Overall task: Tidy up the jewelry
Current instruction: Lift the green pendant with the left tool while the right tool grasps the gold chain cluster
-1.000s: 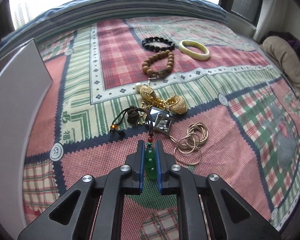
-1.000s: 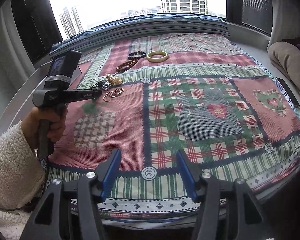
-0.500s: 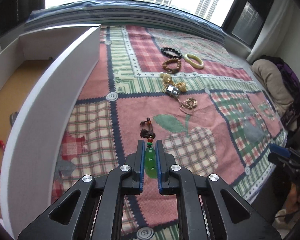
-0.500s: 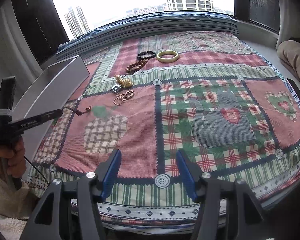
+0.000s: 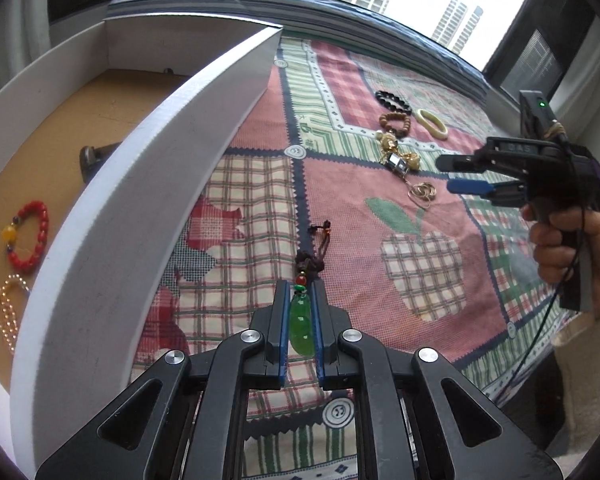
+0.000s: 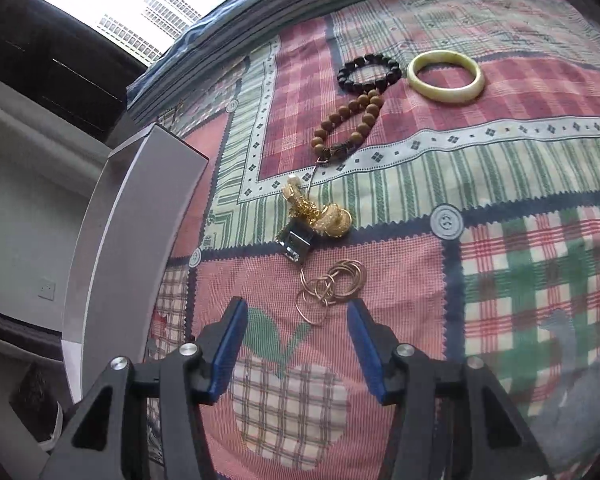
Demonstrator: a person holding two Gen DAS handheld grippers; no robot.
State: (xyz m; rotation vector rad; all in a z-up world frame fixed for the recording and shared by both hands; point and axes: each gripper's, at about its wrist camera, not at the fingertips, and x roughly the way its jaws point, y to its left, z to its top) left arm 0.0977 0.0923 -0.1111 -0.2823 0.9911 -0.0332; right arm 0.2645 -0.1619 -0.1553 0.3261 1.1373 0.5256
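A patchwork quilt covers the bed, and a white drawer with a brown floor stands open at its left edge. The left gripper is clamped on a green pendant, held above the quilt just right of the drawer's front wall, with the knotted cord trailing forward. The right gripper hangs with its jaws wide apart, just short of the gold rings.

The step in hand looks like carrying the pendant into the drawer. To do it well, lift high enough for the dangling cord to clear the wall, swing left, lower close to the brown floor and only then part the fingers, so the stone is laid down and not dropped. Aim for a bare patch away from the pieces already inside. For the right side, come down straddling the tangle of rings and close low, since thin loops slip out easily.

Counted: in the drawer, 1 red bead bracelet, 1 pale bead strand and 1 dark object I cannot identify. On the quilt, 1 black bead bracelet, 1 brown bead bracelet, 1 pale bangle, 1 gold heap, 1 square mirrored piece and 1 cluster of rings.
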